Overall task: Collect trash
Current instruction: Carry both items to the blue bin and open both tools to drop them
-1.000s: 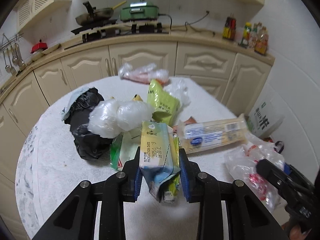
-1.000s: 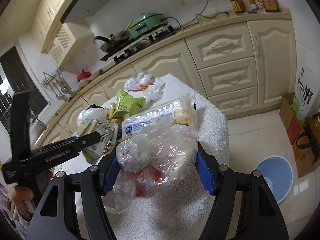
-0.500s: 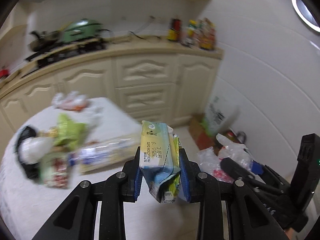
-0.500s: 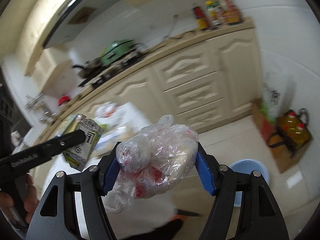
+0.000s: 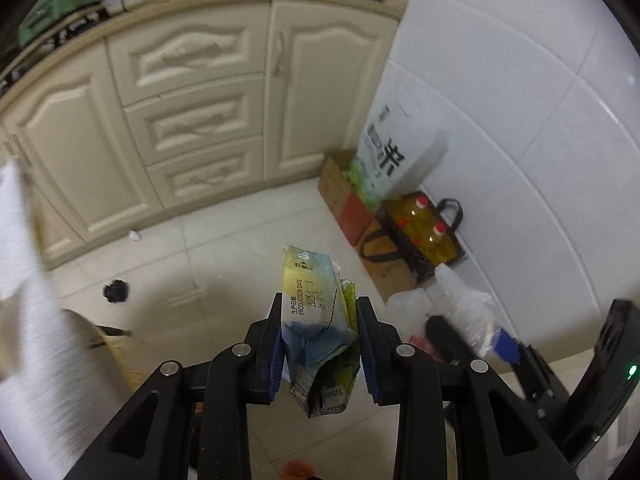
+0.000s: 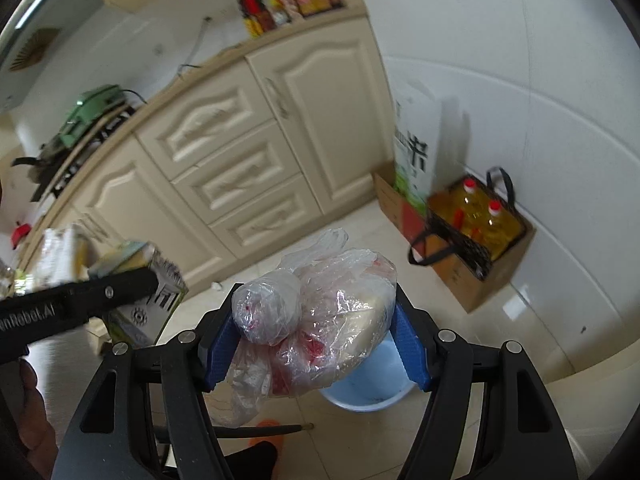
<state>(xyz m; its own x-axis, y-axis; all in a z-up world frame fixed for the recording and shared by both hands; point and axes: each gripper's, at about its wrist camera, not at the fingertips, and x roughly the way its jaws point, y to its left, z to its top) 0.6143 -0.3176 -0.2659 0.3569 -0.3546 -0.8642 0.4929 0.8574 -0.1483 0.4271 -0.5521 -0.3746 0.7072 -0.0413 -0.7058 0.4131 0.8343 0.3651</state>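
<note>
My left gripper (image 5: 319,346) is clenched on a crumpled carton (image 5: 316,320) pinched between its fingers. My right gripper (image 6: 316,344) grasps a plastic bag (image 6: 320,320) between its pads, the blue bin (image 6: 368,384) just beyond them.

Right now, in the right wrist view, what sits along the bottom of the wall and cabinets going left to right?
Cream three-drawer cabinet stack → cream cabinet door → tall white rice sack with green base → black mesh bag holding yellow oil bottles.
</note>
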